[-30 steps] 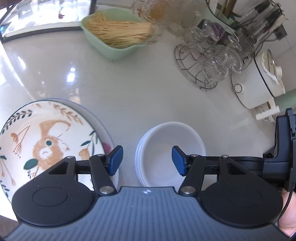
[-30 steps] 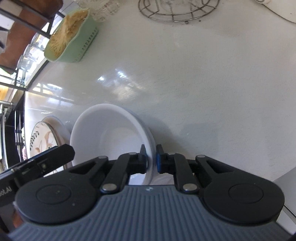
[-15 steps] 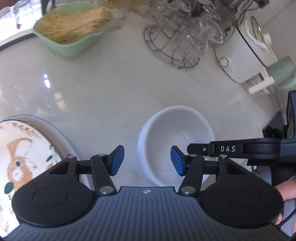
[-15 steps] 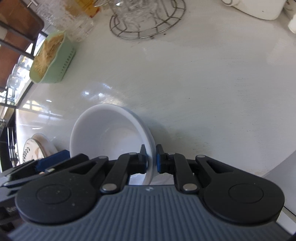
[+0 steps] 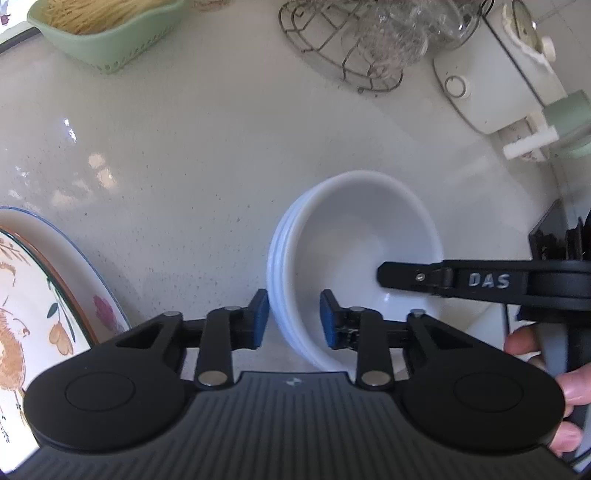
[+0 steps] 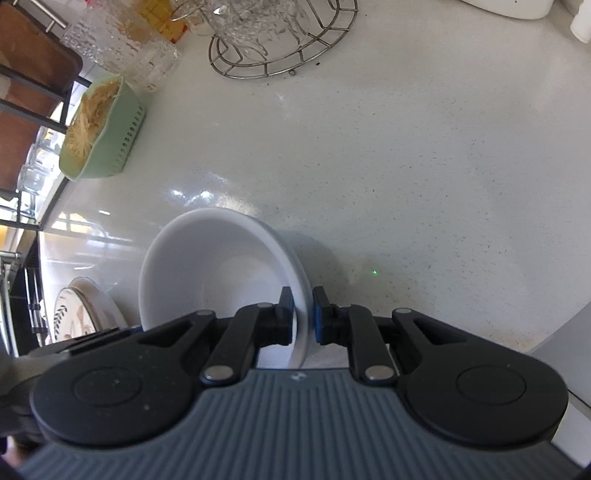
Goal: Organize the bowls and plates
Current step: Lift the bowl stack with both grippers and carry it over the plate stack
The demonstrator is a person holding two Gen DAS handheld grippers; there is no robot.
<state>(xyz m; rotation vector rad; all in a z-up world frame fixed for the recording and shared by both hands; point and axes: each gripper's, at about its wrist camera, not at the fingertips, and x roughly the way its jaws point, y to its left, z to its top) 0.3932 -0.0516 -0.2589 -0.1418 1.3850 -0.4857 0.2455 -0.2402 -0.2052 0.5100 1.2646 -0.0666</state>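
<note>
A stack of white bowls [image 5: 354, 236] sits on the pale counter; it also shows in the right wrist view [image 6: 207, 266]. My right gripper [image 6: 303, 321] is shut on the stack's near right rim, one finger inside the top bowl. In the left wrist view that gripper's finger [image 5: 424, 277] reaches into the bowl from the right. My left gripper [image 5: 291, 321] is open, its jaws straddling the stack's left rim without pinching it. Painted plates [image 5: 40, 295] lie stacked at the left, also in the right wrist view [image 6: 74, 317].
A green basket of noodle-like strands [image 5: 107, 26] stands at the back left. A wire rack with glassware [image 5: 365, 40] and a white cooker [image 5: 491, 74] stand at the back right. Ribbed glass jars [image 6: 125, 40] stand beside the basket.
My left gripper has moved right and forward, bringing its open jaws around the bowl stack's left rim. The right gripper keeps its grip on the right rim.
</note>
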